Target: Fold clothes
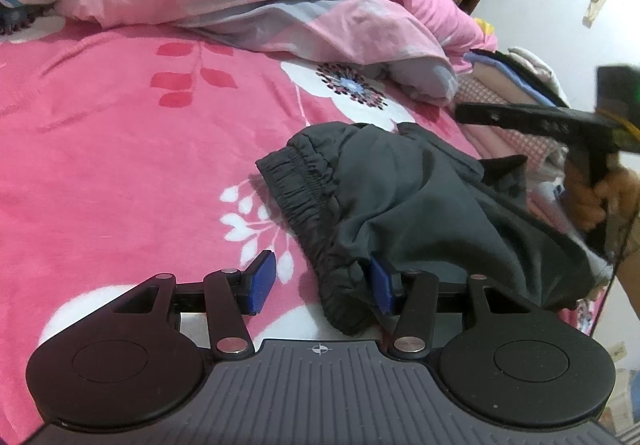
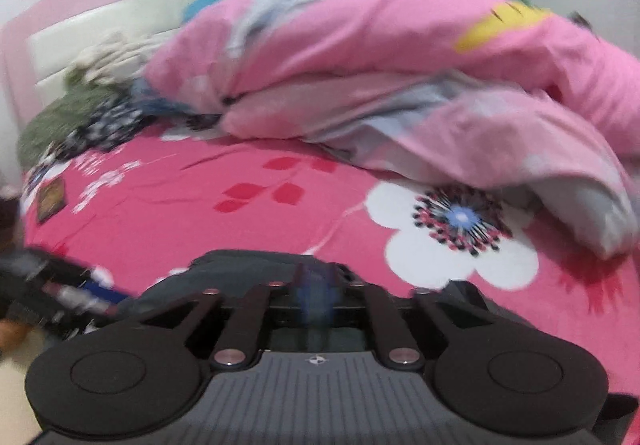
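Dark grey trousers (image 1: 400, 205), elastic waistband toward frame centre, lie bunched on the pink floral bed sheet (image 1: 100, 165) at lower right of the left wrist view. Left hand-held gripper (image 1: 320, 281): jaws spread, right blue pad touching the waistband. Right hand-held gripper (image 2: 316, 285): blurred, jaws drawn together over dark cloth; whether it grasps cannot be told. Pink quilt (image 2: 360, 57) heaped behind. No legible writing.
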A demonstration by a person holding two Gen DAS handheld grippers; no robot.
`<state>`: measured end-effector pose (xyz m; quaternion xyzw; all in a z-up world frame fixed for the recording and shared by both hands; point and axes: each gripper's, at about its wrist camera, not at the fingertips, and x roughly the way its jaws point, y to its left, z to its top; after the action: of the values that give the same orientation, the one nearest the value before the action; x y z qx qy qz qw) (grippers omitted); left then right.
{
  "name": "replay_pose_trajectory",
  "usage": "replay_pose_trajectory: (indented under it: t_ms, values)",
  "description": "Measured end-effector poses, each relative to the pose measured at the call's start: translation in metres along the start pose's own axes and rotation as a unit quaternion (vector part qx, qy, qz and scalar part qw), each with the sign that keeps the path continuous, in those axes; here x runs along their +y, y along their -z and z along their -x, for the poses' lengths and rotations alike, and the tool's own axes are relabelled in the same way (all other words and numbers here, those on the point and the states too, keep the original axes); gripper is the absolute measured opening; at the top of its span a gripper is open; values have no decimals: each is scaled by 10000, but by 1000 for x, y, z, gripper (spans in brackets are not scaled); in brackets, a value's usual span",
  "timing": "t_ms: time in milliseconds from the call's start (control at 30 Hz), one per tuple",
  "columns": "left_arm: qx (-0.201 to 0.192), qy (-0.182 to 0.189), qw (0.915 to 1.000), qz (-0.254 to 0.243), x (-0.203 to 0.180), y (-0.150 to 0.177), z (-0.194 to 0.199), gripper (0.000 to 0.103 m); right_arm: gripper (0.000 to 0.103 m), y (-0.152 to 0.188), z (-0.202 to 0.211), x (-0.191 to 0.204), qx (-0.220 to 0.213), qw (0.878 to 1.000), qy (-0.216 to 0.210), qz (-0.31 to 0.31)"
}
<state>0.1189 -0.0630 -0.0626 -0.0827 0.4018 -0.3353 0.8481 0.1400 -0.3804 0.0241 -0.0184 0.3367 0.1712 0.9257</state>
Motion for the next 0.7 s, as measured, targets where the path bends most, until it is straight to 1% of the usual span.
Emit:
replay_pose_trajectory:
  t_ms: [33,67,100,133,200,233,267,300,333,367,400,500,700]
  values:
    - [6,-19,10000,6,1,0,0,51,69,-1,-12,-3,68,9999,31,-74]
    - [14,-38,10000,14,1,0,-1,54,74,-2,-25,-6,145,9998,58,-136]
    - [21,-66,10000,35,2,0,-1,58,74,-2,-38,-9,222,9995,85,-198]
    - [24,-87,9999,53,3,0,-2,59,74,-3,-51,-13,299,9992,111,-260]
    - [20,-122,9999,68,4,0,-2,61,73,-3,-79,-24,580,9962,135,-640]
    - [13,-136,9999,64,4,0,-2,61,70,0,-92,-31,725,9933,89,-896]
    - [5,-146,9999,57,4,0,-2,61,66,2,-97,-33,796,9918,78,-1001]
    - [-5,-156,9999,52,5,-1,-2,61,53,4,-101,-35,853,9905,76,-1073]
    - [-16,-172,9998,46,5,-1,-1,61,37,5,-105,-37,909,9892,74,-1144]
    - [-23,-190,9998,37,5,-1,-1,62,26,7,-109,-39,965,9879,72,-1215]
    - [-29,-200,9998,33,5,-1,-1,62,3,9,-113,-41,1022,9864,70,-1287]
    - [-56,-248,9997,18,4,-1,-1,62,1,7,-87,-35,723,9894,59,-1255]
    - [-117,-361,9993,-34,3,0,3,62,0,2,-31,-20,66,9932,38,-1158]
